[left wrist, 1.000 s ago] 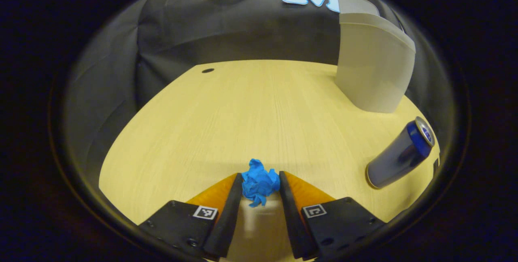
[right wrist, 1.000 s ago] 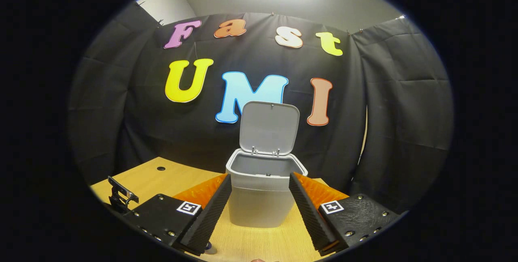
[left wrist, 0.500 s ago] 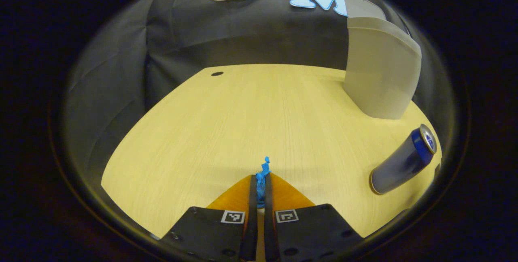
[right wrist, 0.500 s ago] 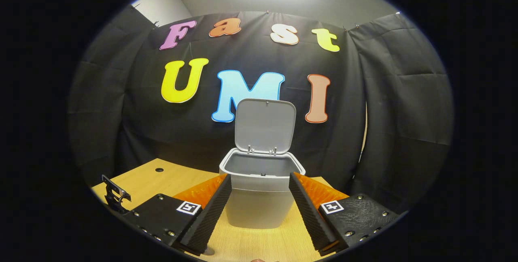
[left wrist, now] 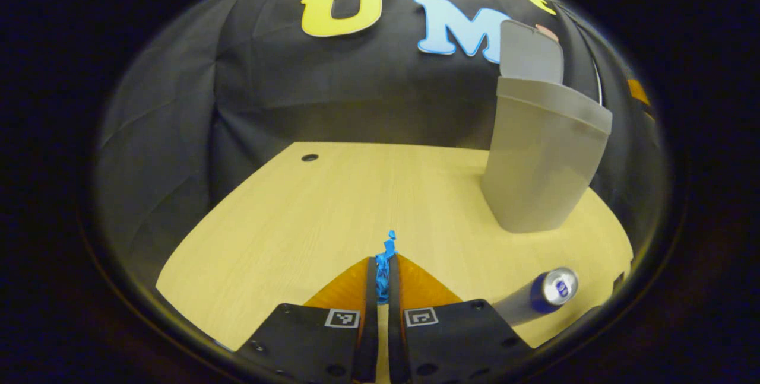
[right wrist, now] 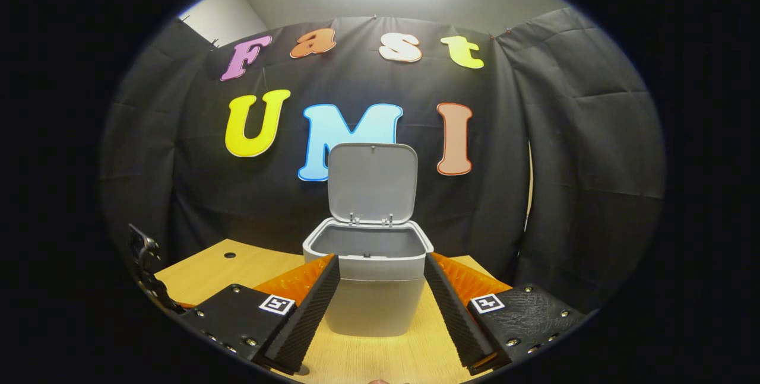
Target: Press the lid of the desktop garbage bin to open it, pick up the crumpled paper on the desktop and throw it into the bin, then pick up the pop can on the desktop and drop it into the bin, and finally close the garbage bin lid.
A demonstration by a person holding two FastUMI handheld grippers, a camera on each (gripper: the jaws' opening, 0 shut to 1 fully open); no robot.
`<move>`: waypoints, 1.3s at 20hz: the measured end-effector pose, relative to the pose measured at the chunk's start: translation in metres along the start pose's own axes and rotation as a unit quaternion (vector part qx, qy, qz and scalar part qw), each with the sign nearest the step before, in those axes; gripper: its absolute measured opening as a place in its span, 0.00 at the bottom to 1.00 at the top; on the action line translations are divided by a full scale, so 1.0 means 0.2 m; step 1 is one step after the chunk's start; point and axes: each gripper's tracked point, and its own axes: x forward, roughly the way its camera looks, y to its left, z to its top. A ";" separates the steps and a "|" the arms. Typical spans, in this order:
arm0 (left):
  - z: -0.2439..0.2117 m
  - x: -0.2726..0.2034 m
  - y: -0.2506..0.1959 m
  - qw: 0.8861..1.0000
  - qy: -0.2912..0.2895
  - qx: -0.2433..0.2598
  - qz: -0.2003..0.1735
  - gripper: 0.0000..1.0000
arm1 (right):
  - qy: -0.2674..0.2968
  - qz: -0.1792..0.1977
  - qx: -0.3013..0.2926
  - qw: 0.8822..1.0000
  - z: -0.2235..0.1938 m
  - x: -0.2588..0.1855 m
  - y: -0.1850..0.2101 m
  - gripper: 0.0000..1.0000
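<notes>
The left gripper [left wrist: 383, 280] is pinched tight on the crumpled blue paper [left wrist: 385, 262] — paper-carrying step. Next: lift it over the grey plastic bin [right wrist: 368, 280], lid [right wrist: 372, 182] upright. The blue pop can [left wrist: 549, 292] lies near the bin; the right gripper [right wrist: 380, 301] hangs wide apart, empty.

1. The left gripper view is taken from low over the wooden table [left wrist: 285, 224], facing the black cloth wall [left wrist: 332, 87]; the grey bin [left wrist: 537, 164] is seen side-on, near, at 2 o'clock.
2. The right gripper view is taken from higher, level with the bin [right wrist: 368, 289], which is faced squarely at 12 o'clock, its lid [right wrist: 372, 182] raised.
3. Bin, table and wall are shared by both views.
</notes>
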 end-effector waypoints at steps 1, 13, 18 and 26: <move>0.08 -0.01 -0.04 1.000 -0.013 -0.001 -0.006 0.13 | -0.001 -0.005 0.000 1.000 0.00 0.00 -0.03 0.92; 0.77 -0.09 -0.70 0.984 -0.138 0.047 -0.100 0.15 | 0.001 -0.033 -0.005 0.999 -0.07 -0.01 -0.23 0.92; 0.93 -0.06 -0.91 0.978 -0.166 0.050 -0.119 0.13 | 0.005 -0.041 -0.002 0.999 -0.09 0.01 -0.34 0.92; 1.15 -0.04 -1.19 0.970 -0.197 0.054 -0.129 0.13 | 0.002 -0.008 -0.021 1.000 -0.08 0.10 -0.38 0.92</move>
